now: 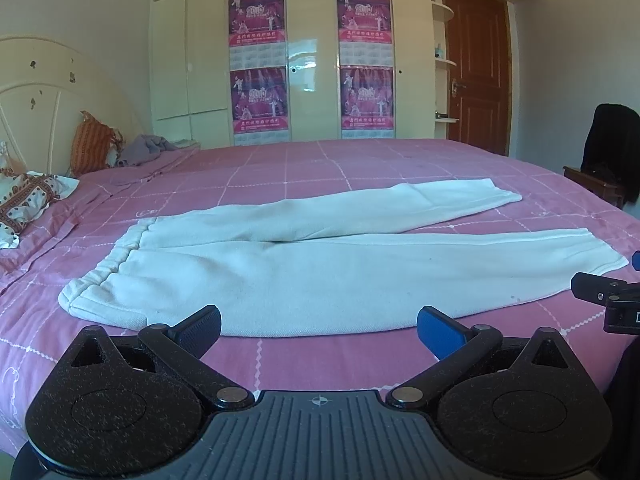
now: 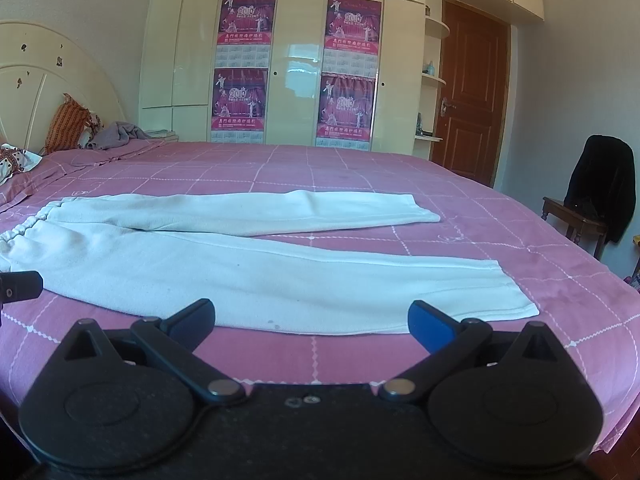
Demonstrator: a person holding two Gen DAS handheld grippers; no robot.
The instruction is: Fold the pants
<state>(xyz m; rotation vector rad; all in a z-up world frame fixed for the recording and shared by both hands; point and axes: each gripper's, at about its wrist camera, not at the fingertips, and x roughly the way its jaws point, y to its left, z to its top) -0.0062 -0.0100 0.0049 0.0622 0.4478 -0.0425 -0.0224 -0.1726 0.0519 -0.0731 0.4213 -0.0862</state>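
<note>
1. While I hold both over the near edge of the bed (image 1: 320, 168), the left gripper (image 1: 318, 330) and right gripper (image 2: 311, 320) have their fingers spread wide, gripping nothing.
2. One pair of white pants (image 1: 256, 276) lies flat just beyond, unobstructed, two legs splayed rightward.
3. Far back, four pink posters (image 2: 246, 16) read "2010"; one chair (image 2: 576, 216) carries dark clothing.

right gripper (image 1: 616, 296) cut off at edge (left view), calendar print (image 1: 256, 58) illegible
</note>
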